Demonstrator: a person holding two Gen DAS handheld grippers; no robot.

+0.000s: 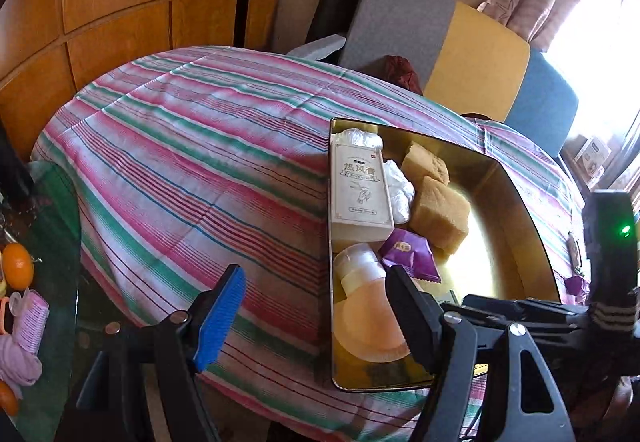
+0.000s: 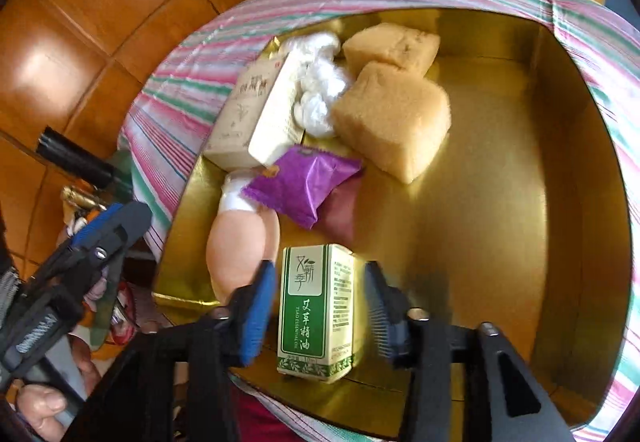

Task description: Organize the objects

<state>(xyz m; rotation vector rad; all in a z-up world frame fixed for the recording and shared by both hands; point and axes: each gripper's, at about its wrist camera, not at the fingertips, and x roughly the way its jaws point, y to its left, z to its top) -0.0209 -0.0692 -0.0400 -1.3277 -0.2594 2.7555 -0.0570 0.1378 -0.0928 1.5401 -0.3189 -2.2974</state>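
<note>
The right gripper point(image 2: 320, 316) is open, with the green box point(image 2: 317, 312) standing between its blue pads, not touching them, inside the gold tray point(image 2: 500, 242). The left gripper point(image 1: 316, 316) is open too, holding nothing. Farther back lie a purple packet point(image 2: 302, 184), two sponges point(image 2: 394, 120) and a white box point(image 2: 256, 114).

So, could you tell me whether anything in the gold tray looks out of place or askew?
Slightly: the beige carton sits tipped on edge against the tray wall, and the purple packet is propped on another item. Nothing looks spilled or damaged.
</note>
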